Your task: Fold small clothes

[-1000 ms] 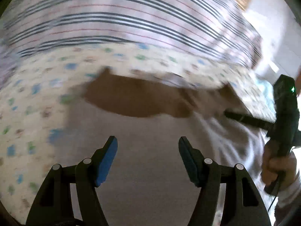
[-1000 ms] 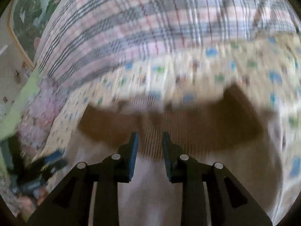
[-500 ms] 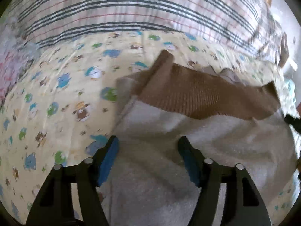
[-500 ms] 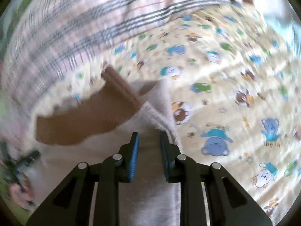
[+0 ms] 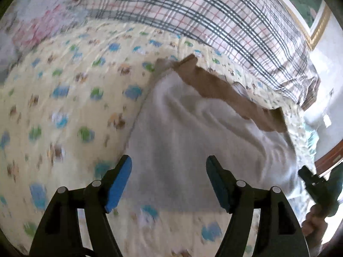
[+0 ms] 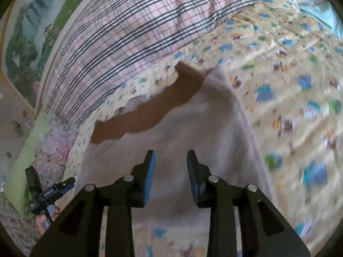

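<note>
The left gripper (image 5: 168, 182) hangs released above the near edge of the small white garment (image 5: 193, 132), its jaws wide and touching nothing. The garment lies spread on the yellow animal-print blanket (image 5: 64, 107) on the bed, its brown ribbed band (image 5: 225, 92) at the far end. The right gripper (image 6: 169, 167) is also let go, jaws parted over the cloth. No fold shows yet; judging by this, the folding is barely begun.
</note>
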The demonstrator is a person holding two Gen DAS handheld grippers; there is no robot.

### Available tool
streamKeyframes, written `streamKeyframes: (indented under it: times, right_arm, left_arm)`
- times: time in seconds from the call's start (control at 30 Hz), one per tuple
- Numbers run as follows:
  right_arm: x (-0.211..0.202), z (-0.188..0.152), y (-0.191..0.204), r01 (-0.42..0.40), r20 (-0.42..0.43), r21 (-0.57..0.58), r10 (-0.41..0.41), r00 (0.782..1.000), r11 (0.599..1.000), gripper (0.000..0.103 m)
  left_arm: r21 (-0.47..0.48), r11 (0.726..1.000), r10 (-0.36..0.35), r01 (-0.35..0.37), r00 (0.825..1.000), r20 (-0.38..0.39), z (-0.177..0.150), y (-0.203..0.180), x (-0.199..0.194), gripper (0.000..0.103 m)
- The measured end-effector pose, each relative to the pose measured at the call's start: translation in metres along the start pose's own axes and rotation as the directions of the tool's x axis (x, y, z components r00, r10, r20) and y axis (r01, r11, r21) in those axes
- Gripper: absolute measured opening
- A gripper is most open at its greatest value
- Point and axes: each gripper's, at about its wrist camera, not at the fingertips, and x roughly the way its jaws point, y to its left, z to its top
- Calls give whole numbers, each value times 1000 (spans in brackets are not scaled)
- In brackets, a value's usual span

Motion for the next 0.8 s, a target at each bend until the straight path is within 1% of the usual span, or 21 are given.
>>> streamKeyframes:
  times: [0.13, 0.23, 0.3, 0.37, 0.47, 0.53, 0.7, 0.8]
  right_arm:
    - [-6, -20, 5, -27, -6, 19, 27, 1000, 999, 33]
    - [-9, -32, 8, -52, -6, 35, 52, 999, 998, 33]
    - [-11, -40, 11, -61, -7, 42, 62, 998, 997, 34]
    - [-12, -47, 13, -74, -10, 53, 75, 997, 996, 35]
    - [-14, -56, 16, -84, -12, 53, 85, 996, 995, 36]
    - [-15, -62, 18, -92, -15, 54, 93, 996, 994, 37]
    - [-13, -73, 22, -100, -30, 52, 101, 994, 994, 40]
    - [-11, -77, 26, -102, -38, 47, 104, 994, 994, 40]
  left_arm:
    - [-104, 994, -36, 33, 999, -27, -31, 9, -8, 74]
    - [-181, 982, -66, 59, 997, -33, -49, 16, -6, 74]
    - [-209, 975, -80, 69, 996, -44, -58, 18, -1, 74]
    - [-226, 971, -86, 76, 996, -35, -62, 19, 1, 74]
    - [-248, 964, -106, 100, 994, -12, -63, 21, 3, 76]
    - [-263, 958, -115, 110, 993, -4, -59, 22, 6, 76]
    - [-283, 953, -109, 111, 994, 23, -51, 24, 15, 77]
    - [-276, 956, -91, 99, 995, 39, -44, 21, 21, 78]
